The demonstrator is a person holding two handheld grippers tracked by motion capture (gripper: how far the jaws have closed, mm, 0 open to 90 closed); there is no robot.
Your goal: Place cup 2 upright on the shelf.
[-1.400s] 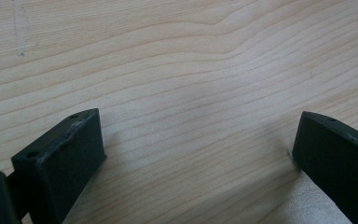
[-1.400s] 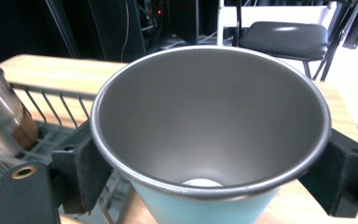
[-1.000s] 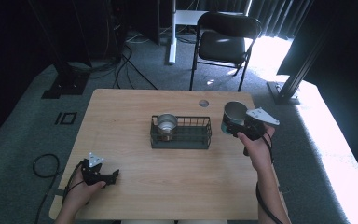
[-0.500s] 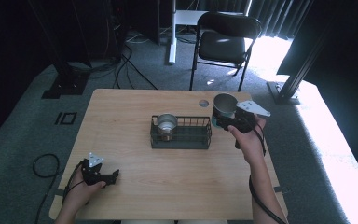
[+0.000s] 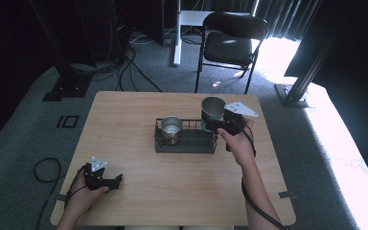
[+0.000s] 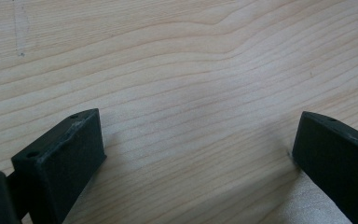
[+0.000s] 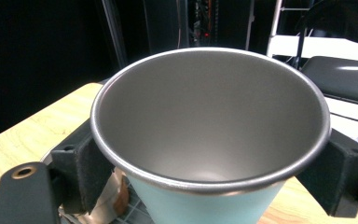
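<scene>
We note the right tongs [image 5: 211,125] clenched on the teal metal cup [image 7: 209,140] just under its rim, centre-right of frame above the wire basket [image 5: 186,142]; probably light, stiff, slick; left tongs [image 5: 117,179] released.

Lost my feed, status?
Right hand-held gripper shut on teal cup, above wire basket. Left hand-held gripper open, idle. Steel cup already inside.

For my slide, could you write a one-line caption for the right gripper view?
Right gripper clamps a pale blue metal cup, empty inside, above the wire basket.
</scene>
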